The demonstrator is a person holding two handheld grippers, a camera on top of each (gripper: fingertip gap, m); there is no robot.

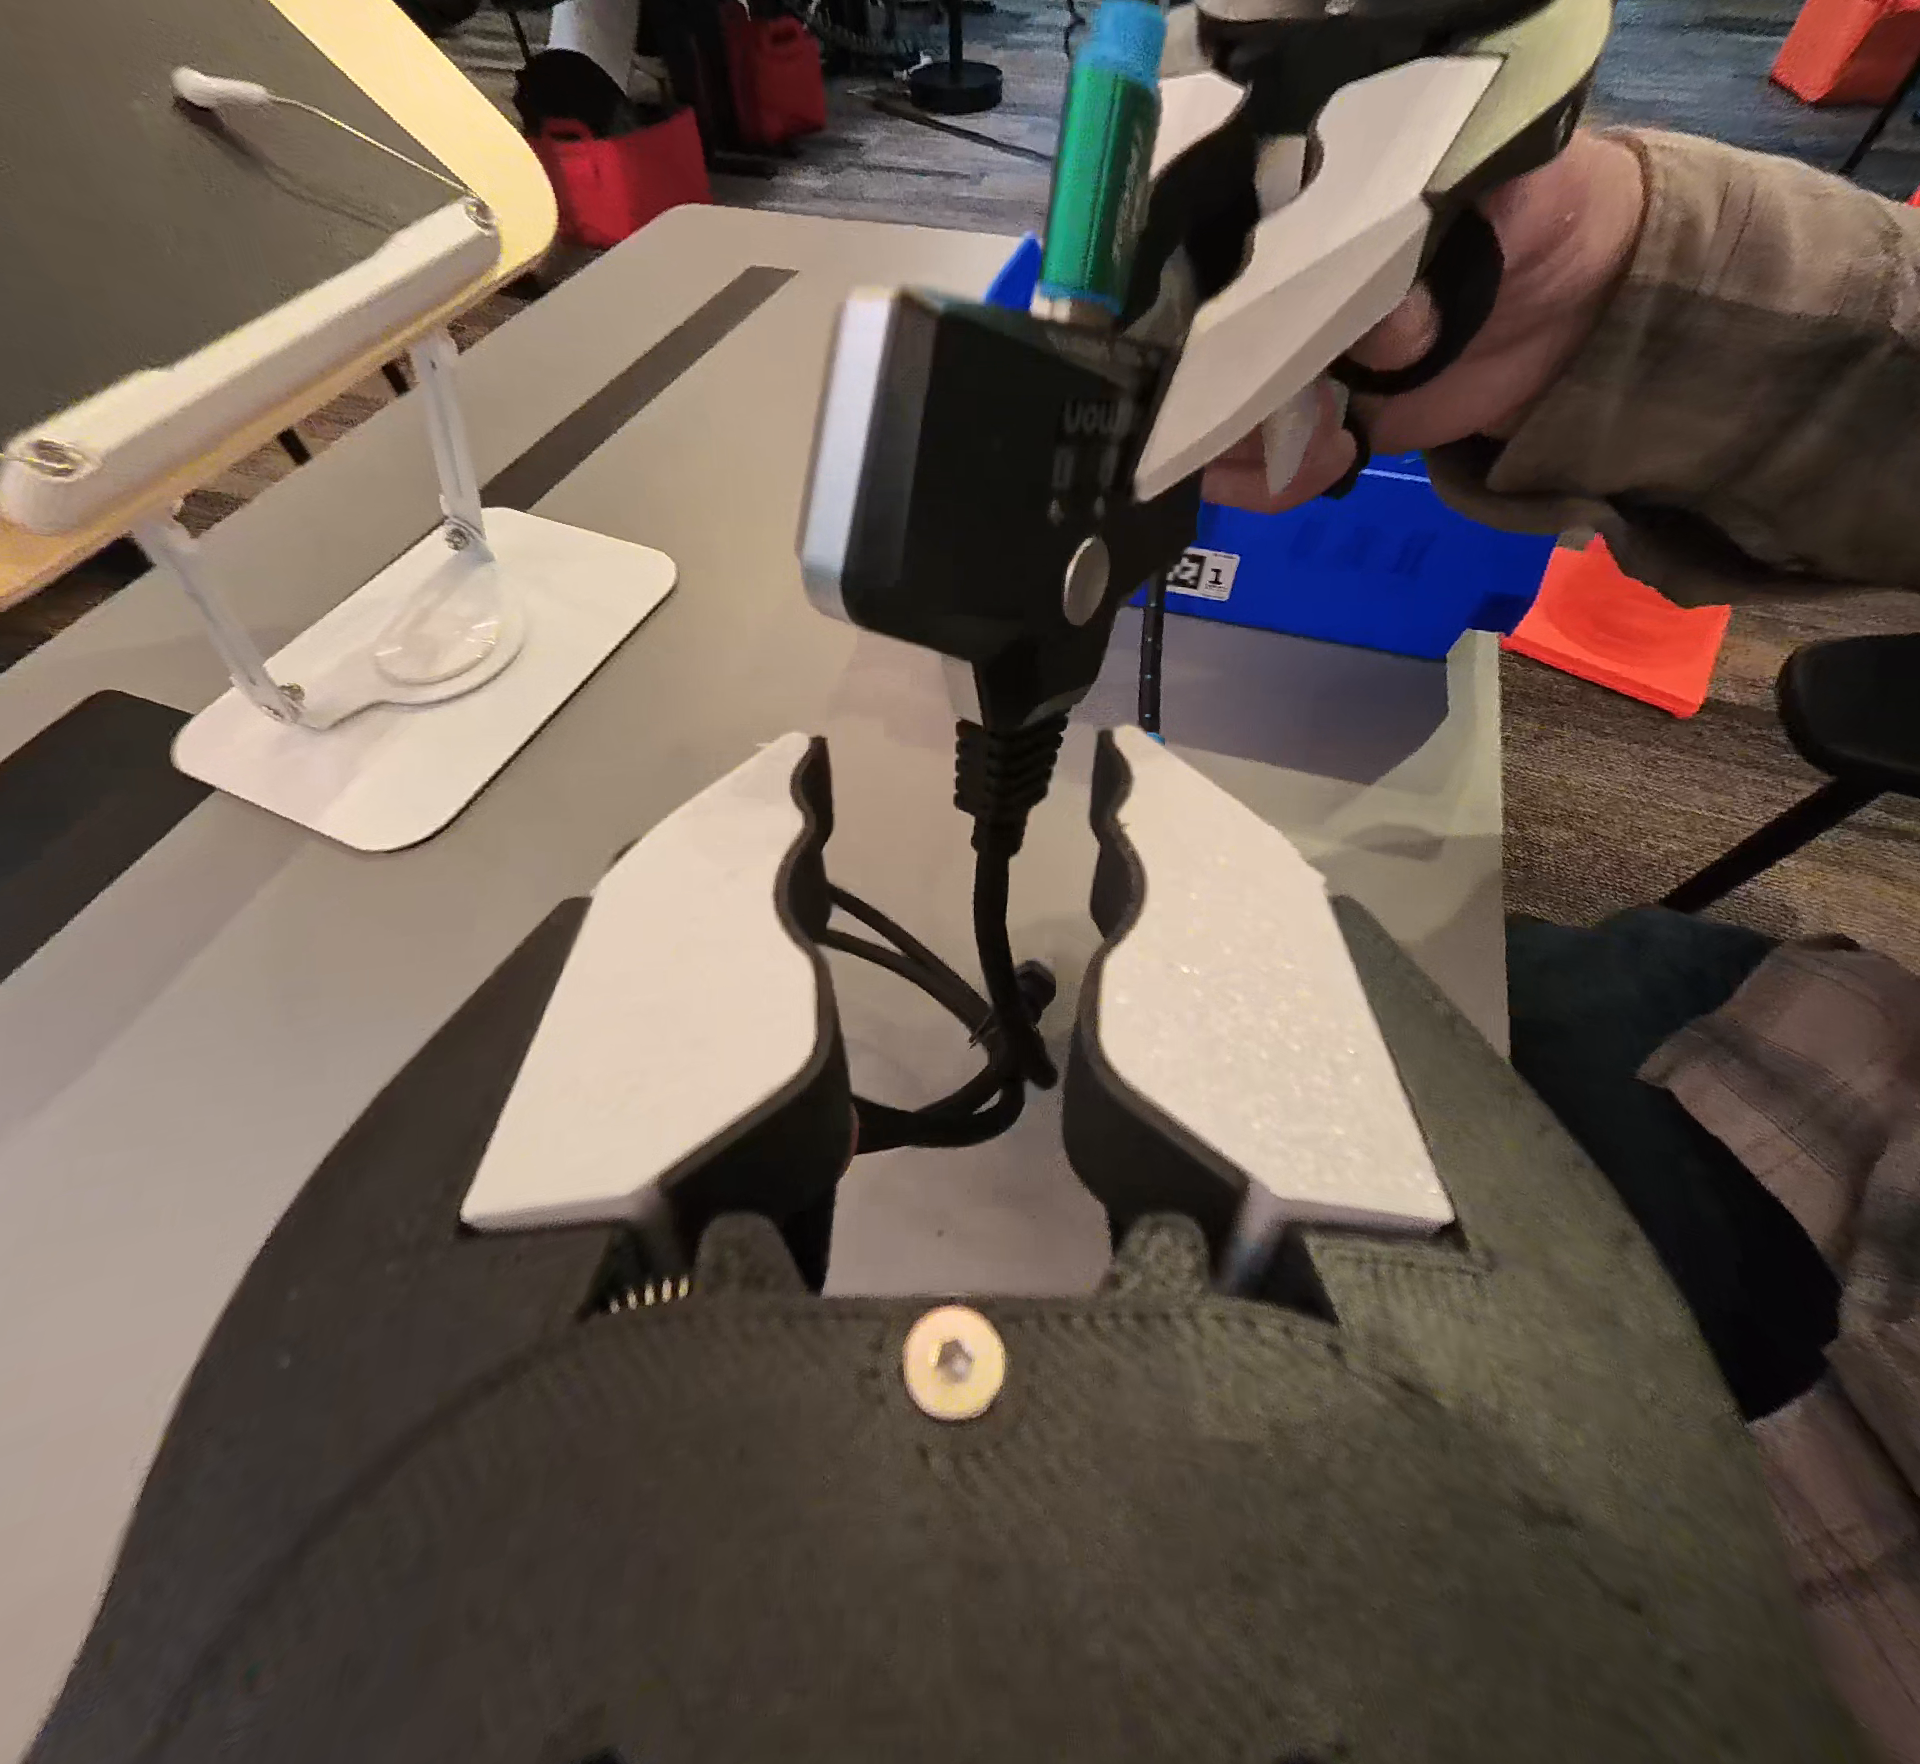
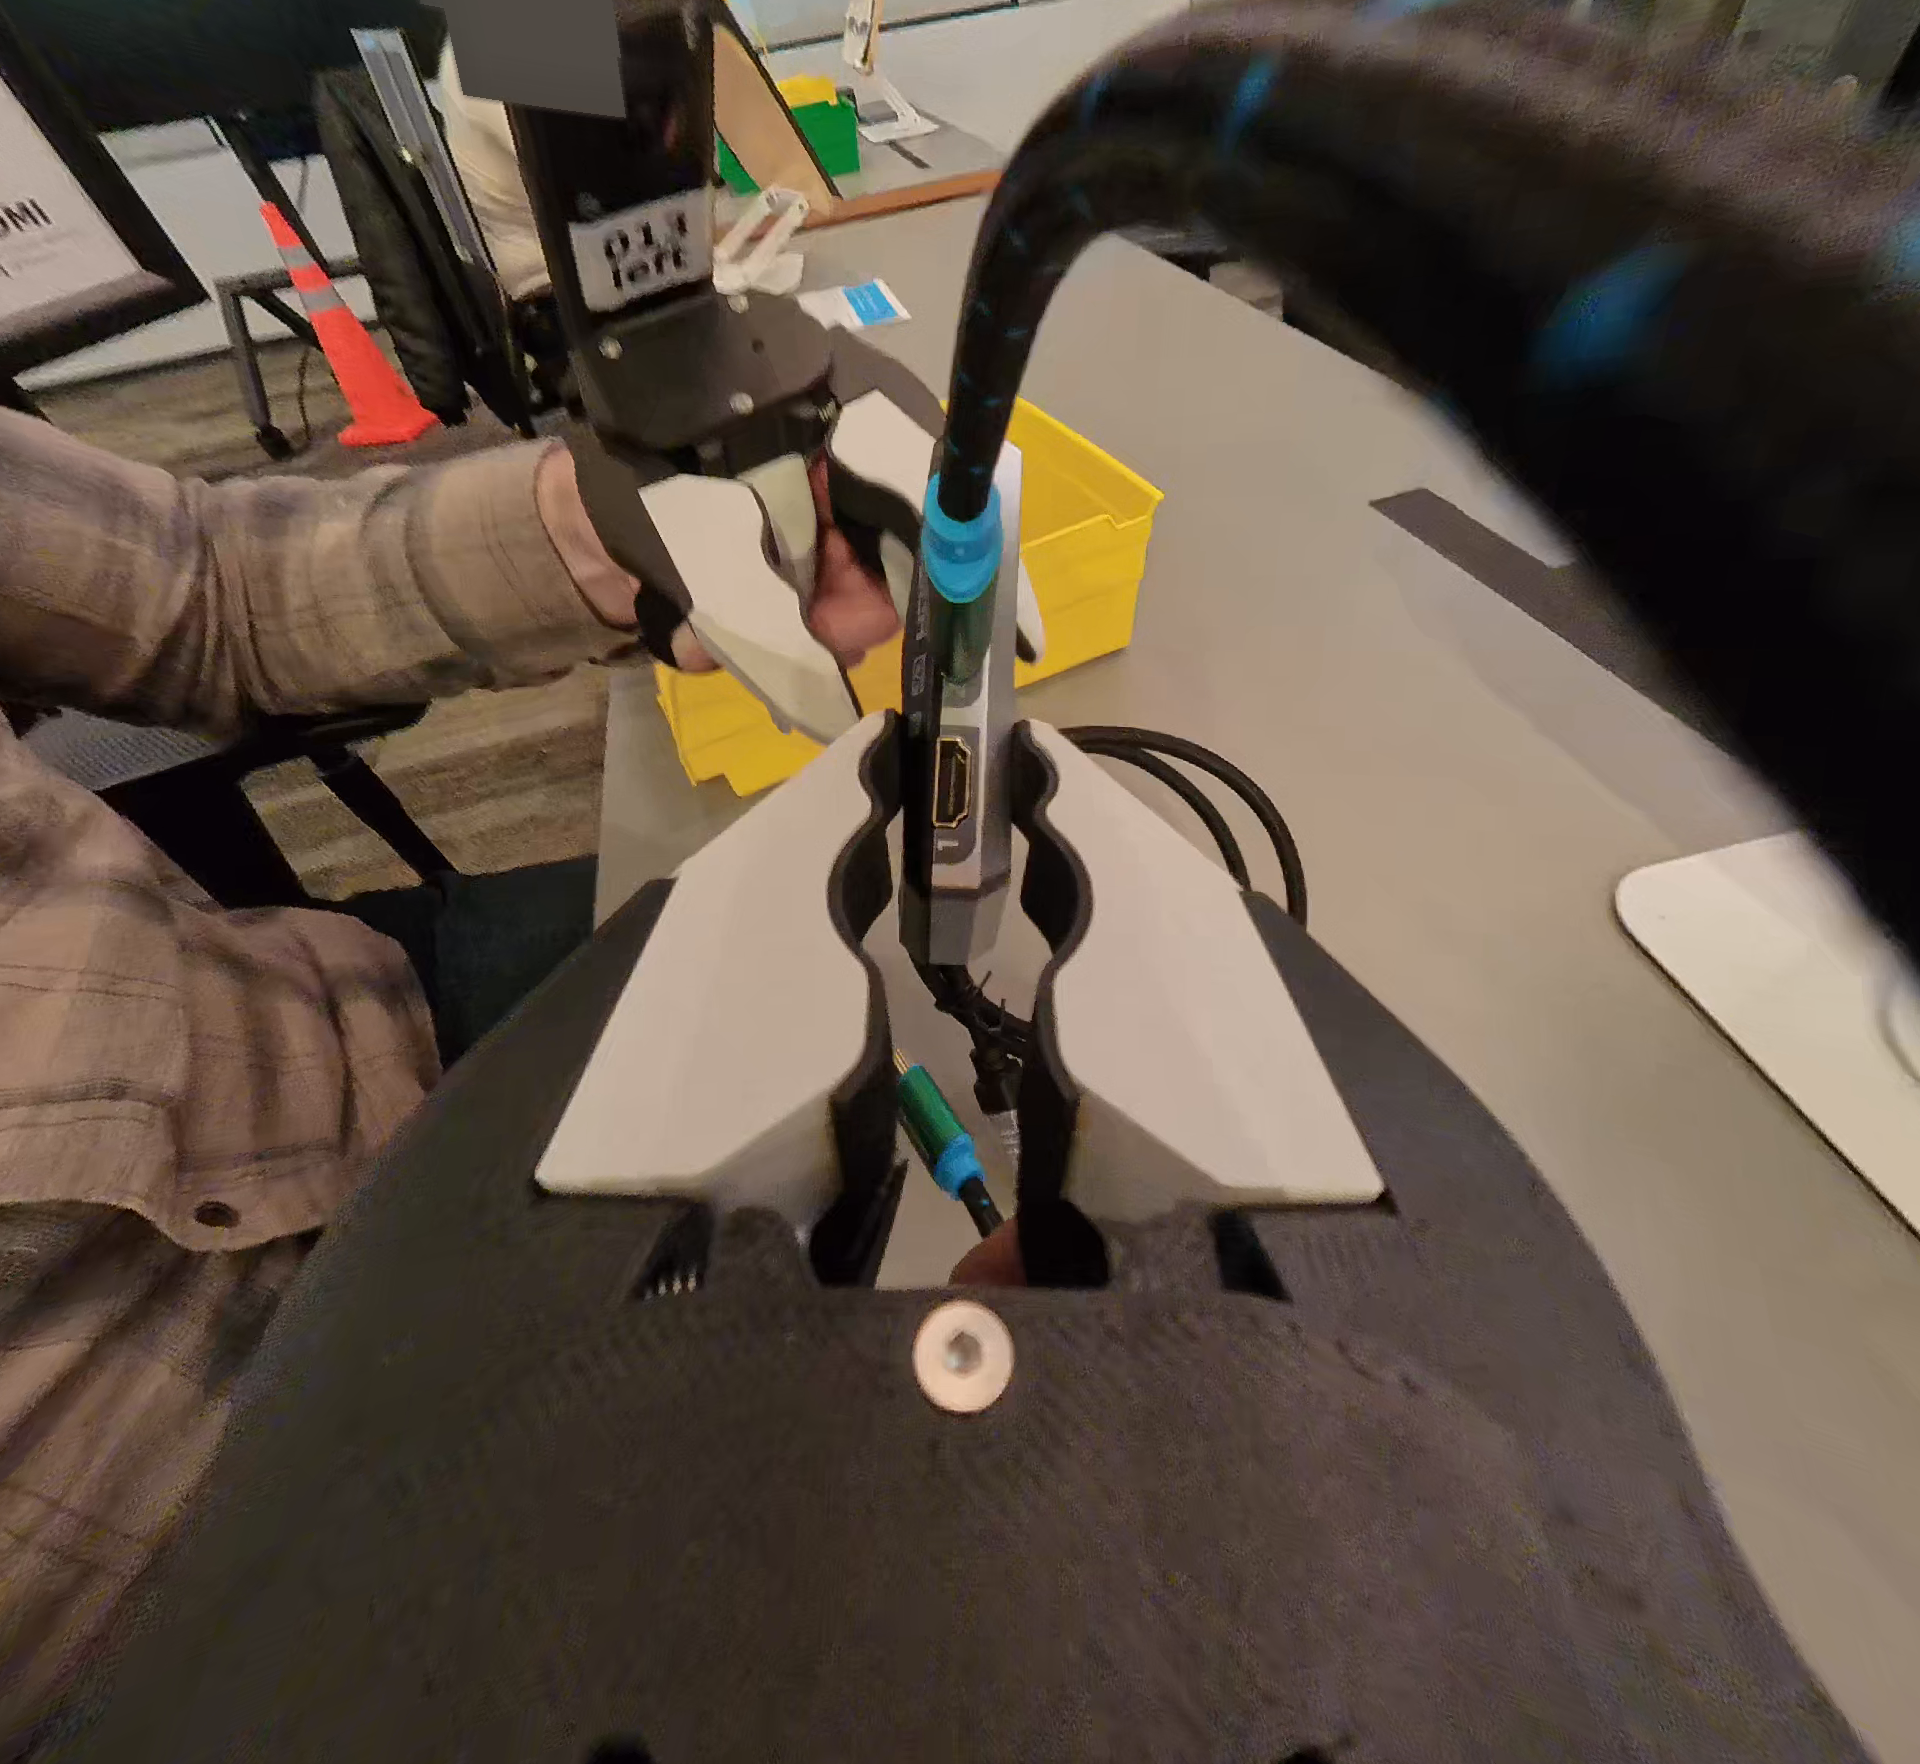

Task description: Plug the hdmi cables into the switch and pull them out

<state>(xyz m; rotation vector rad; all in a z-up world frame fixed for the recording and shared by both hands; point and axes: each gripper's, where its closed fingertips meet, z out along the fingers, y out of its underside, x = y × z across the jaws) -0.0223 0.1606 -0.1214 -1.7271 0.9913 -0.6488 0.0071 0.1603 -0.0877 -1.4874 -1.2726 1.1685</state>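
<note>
Switch (image 2: 951, 821) is held off the grey table (image 2: 1403, 779), long axis vertical, clamped between the right gripper (image 2: 954, 758) fingertips. Green-and-blue HDMI plug (image 1: 1096, 176) sits in its top port, braided cable (image 2: 997, 332) arching up. Left gripper (image 1: 961, 779) is open wide, its jaws either side of the switch's black pigtail (image 1: 1003, 862) without touching. Only the right wrist view shows the empty second port (image 2: 953, 782) and a second green plug (image 2: 933, 1127) lying below.

Both grippers are the same build: rough black 3D-printed body, white wedge-shaped fingers (image 1: 665, 976) with wavy black rubbery inner pads (image 2: 862, 841), one silver hex screw (image 1: 954, 1364) dead center. The left gripper (image 2: 821, 592) has a white label on its handle. Sleeves (image 2: 260, 561) look like brownish plaid flannel, though they're blurry.
</note>
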